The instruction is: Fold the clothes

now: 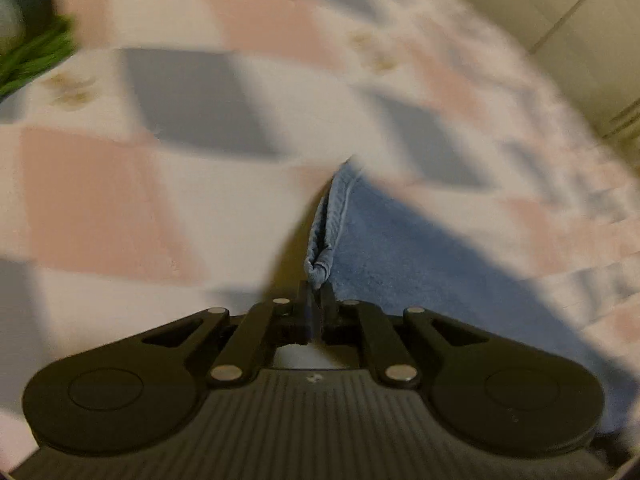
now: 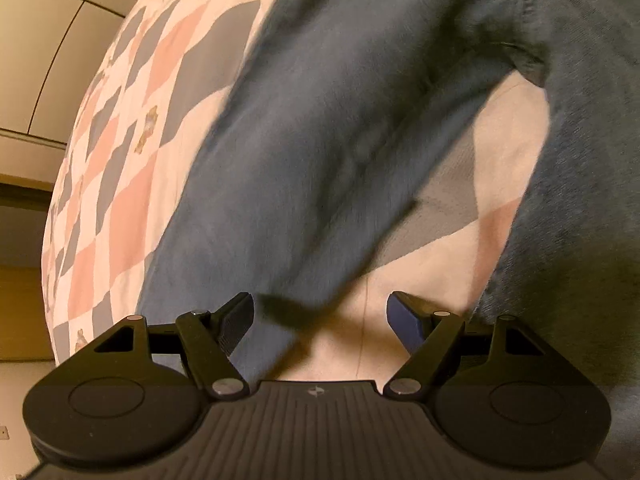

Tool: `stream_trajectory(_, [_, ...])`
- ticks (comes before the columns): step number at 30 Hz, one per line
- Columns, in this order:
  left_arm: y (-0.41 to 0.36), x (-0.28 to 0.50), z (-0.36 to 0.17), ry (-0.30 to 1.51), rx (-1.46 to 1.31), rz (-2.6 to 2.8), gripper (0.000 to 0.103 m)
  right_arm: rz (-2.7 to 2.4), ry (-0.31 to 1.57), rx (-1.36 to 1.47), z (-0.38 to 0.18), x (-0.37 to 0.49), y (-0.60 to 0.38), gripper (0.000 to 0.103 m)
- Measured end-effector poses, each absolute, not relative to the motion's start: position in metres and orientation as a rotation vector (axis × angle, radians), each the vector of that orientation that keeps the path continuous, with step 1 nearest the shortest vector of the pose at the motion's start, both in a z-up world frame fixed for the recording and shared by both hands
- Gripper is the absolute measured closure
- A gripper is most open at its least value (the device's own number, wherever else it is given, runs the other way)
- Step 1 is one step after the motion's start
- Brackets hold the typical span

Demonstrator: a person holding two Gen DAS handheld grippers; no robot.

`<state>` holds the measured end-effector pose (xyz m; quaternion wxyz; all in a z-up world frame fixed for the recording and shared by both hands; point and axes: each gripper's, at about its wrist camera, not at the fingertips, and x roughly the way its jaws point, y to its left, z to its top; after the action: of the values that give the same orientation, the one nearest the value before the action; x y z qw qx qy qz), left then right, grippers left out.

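On the bed (image 1: 100,184), we pinch the garment (image 1: 320,256) with the left gripper (image 1: 318,300).
Right gripper (image 2: 320,322) gapes wide; the cloth runs ahead, up-right.

The left gripper (image 1: 318,300) is pinched tight on blue cloth (image 1: 400,248); the right gripper (image 2: 320,320) is spread wide, holding nothing.

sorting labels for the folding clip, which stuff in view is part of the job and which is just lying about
Part of the job:
- blue garment
- left gripper, jaws shut on the garment's hem
- right gripper, jaws open beside the garment

Just lying about:
- checked bedspread, the surface under it all
- green item at the far left edge, too blurred to name
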<state>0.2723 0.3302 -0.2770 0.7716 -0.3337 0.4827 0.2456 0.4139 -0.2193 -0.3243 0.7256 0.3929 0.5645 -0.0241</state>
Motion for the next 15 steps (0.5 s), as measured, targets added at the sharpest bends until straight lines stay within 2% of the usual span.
stream_trajectory(4, [0.327, 0.265, -0.322, 1.101, -0.743, 0.610, 0.097, -0.043, 1.266, 0.889, -0.337, 0.415, -0.209, 0.025])
stream_trajectory(6, [0.321, 0.274, -0.323, 1.111, -0.722, 0.641, 0.101, -0.034, 1.271, 0.889, -0.337, 0.413, -0.206, 0.026])
stream_trajectory(8, [0.323, 0.275, -0.312, 1.111, -0.698, 0.623, 0.102, -0.018, 1.277, 0.908, -0.336, 0.410, -0.203, 0.030])
stream_trajectory(9, [0.326, 0.273, -0.301, 1.083, -0.702, 0.599, 0.102, 0.005, 1.266, 0.928, -0.334, 0.410, -0.201, 0.041])
stream_trajectory(10, [0.330, 0.272, -0.287, 1.035, -0.713, 0.570, 0.102, 0.043, 1.237, 0.948, -0.329, 0.409, -0.198, 0.059])
stream_trajectory(12, [0.334, 0.270, -0.252, 0.914, -0.706, 0.503, 0.101, 0.114, 1.172, 0.945, -0.318, 0.409, -0.191, 0.059])
stream_trajectory(14, [0.332, 0.277, -0.236, 0.880, -0.622, 0.482, 0.098, 0.132, 1.217, 0.918, -0.319, 0.411, -0.183, 0.057])
stream_trajectory(15, [0.332, 0.280, -0.237, 0.896, -0.587, 0.485, 0.098, 0.129, 1.267, 0.906, -0.323, 0.412, -0.180, 0.045])
